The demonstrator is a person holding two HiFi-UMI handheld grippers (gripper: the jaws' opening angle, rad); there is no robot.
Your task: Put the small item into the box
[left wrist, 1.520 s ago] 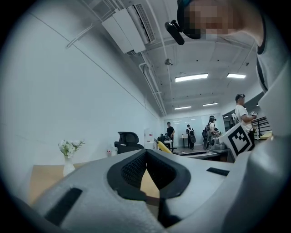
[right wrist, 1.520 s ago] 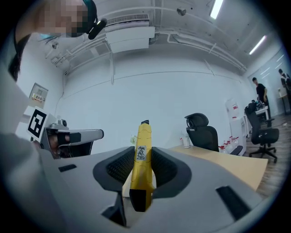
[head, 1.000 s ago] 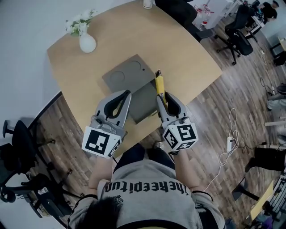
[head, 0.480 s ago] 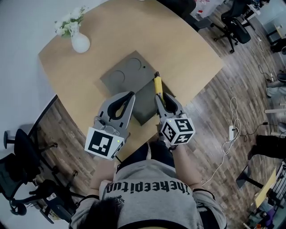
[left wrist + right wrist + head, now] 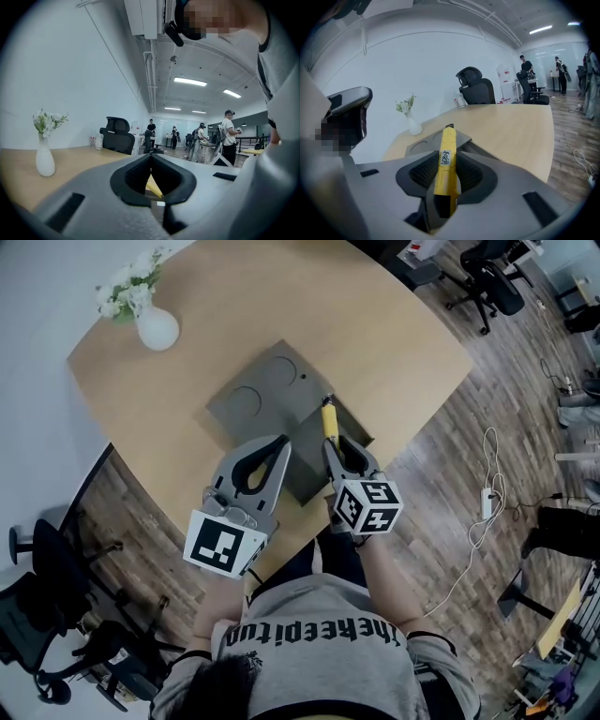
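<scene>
Right tongs (image 5: 334, 444) pinch the slim yellow item (image 5: 328, 418) by its near end over the grey box (image 5: 281, 381), left tongs (image 5: 281, 444) closed and empty; it looks light, rigid and slick, best gripped mid-body.

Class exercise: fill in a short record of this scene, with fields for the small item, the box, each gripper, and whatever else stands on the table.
small item: yellow tool, long and narrow, with a label
held by: right gripper, jaws shut on it
left gripper: jaws together, nothing between them
box: grey, open, lying on the table
item's place: above the box's right edge, not yet inside
also on table: white vase with flowers
</scene>
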